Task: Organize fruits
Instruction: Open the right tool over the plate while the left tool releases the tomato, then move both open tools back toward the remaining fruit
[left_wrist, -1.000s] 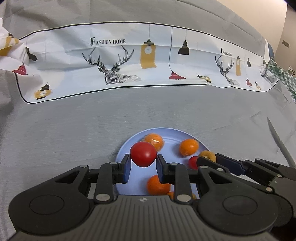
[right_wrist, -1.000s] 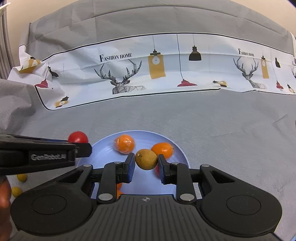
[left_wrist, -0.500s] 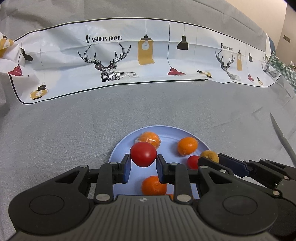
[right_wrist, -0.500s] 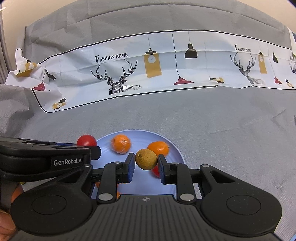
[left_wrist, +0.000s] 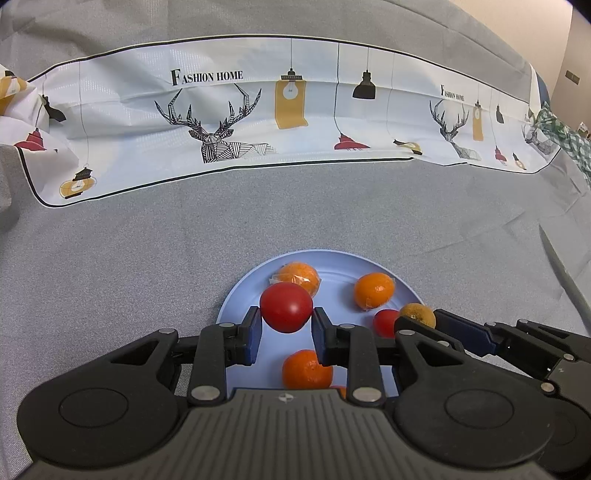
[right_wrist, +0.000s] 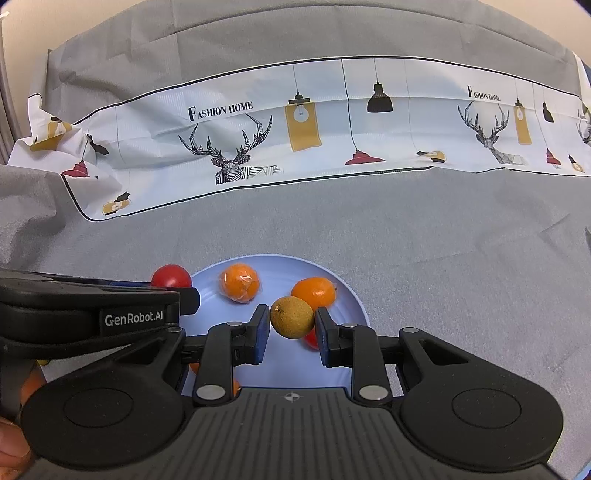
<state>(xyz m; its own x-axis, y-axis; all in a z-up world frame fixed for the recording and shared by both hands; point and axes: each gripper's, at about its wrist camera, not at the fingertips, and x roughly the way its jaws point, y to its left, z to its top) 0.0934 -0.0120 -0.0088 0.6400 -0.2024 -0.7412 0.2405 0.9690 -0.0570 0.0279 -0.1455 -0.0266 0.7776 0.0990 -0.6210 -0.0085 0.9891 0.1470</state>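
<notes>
My left gripper (left_wrist: 286, 320) is shut on a red tomato (left_wrist: 286, 307) and holds it above the left part of a light blue plate (left_wrist: 332, 260). My right gripper (right_wrist: 291, 325) is shut on a small yellow-brown fruit (right_wrist: 292, 316) above the same plate (right_wrist: 273, 260). The plate holds several oranges (left_wrist: 373, 290), one in clear wrap (left_wrist: 300, 276), and a small red tomato (left_wrist: 385, 322). In the right wrist view the left gripper (right_wrist: 184, 295) with its tomato (right_wrist: 171, 276) comes in from the left. In the left wrist view the right gripper (left_wrist: 424, 321) shows at right.
A grey cloth (left_wrist: 129, 266) covers the table. A white printed sheet with deer and lamps (left_wrist: 258, 122) lies across the back. A green checked cloth (left_wrist: 569, 136) sits at the far right. The person's hand (right_wrist: 14, 435) shows at lower left.
Both grippers have moved slightly forward over the plate, each still holding its fruit. The plate sits a little nearer and more central in both views.
</notes>
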